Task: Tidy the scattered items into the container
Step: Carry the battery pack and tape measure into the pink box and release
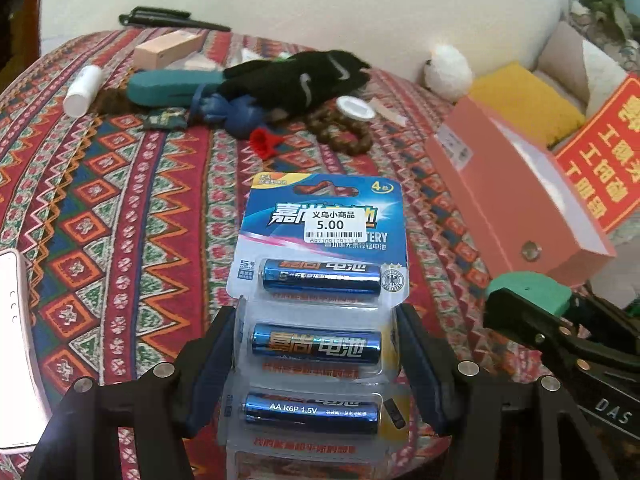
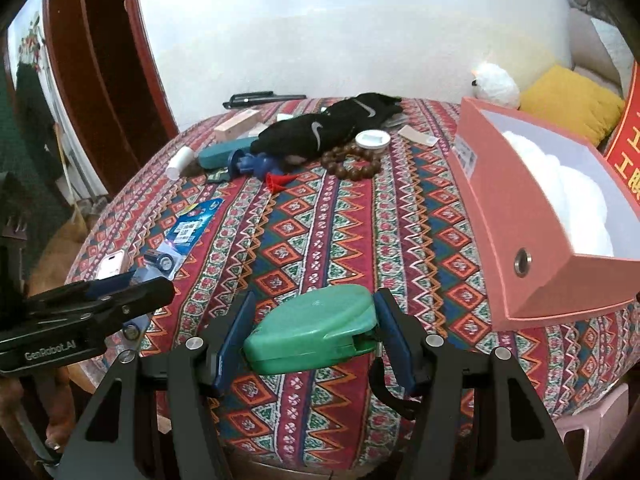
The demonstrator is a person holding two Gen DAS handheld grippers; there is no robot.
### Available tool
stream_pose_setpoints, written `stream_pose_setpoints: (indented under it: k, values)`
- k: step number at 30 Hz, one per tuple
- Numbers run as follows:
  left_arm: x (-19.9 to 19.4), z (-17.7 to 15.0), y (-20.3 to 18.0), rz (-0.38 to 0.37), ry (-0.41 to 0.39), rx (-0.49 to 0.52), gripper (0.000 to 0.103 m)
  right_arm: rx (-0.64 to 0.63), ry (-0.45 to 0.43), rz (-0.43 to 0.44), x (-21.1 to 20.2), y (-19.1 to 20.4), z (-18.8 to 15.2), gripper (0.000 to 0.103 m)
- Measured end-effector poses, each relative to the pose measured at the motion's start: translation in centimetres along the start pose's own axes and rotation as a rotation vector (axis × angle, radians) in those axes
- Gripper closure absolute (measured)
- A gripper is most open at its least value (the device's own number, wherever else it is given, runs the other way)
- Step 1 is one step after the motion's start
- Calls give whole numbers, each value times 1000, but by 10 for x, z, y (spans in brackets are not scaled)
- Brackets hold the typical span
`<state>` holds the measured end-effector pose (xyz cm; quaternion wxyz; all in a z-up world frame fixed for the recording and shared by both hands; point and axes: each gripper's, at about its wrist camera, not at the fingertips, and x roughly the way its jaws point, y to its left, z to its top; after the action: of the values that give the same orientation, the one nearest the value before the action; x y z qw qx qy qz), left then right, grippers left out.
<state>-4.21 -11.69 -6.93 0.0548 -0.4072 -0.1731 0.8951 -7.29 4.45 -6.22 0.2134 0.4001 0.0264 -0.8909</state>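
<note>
While our left gripper [image 1: 316, 344] clamps the battery pack [image 1: 320, 280] above the tabletop's near edge and our right gripper [image 2: 316, 340] grips the green case [image 2: 312, 330], we should lift both clear before crossing to the pink box [image 2: 520, 216] at the right edge

Round surface [image 2: 320, 240] covered by a red patterned cloth. At its far side lie a black glove [image 2: 332, 128], a bead bracelet [image 2: 352, 162], a white lid [image 2: 373, 139], a red funnel [image 2: 278, 181], a white tube [image 2: 180, 162], a teal case [image 2: 218, 155] and a wooden block [image 2: 236, 125]; a pink box [image 2: 516, 216] stands at the right edge.
</note>
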Motion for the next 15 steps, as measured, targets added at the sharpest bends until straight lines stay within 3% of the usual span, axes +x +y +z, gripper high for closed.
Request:
stream_pose_setpoints:
  k: [15]
  values:
    - [-20,5,-72,-90,-44,118,37,51,-116,-79,-75,-41,-9,39]
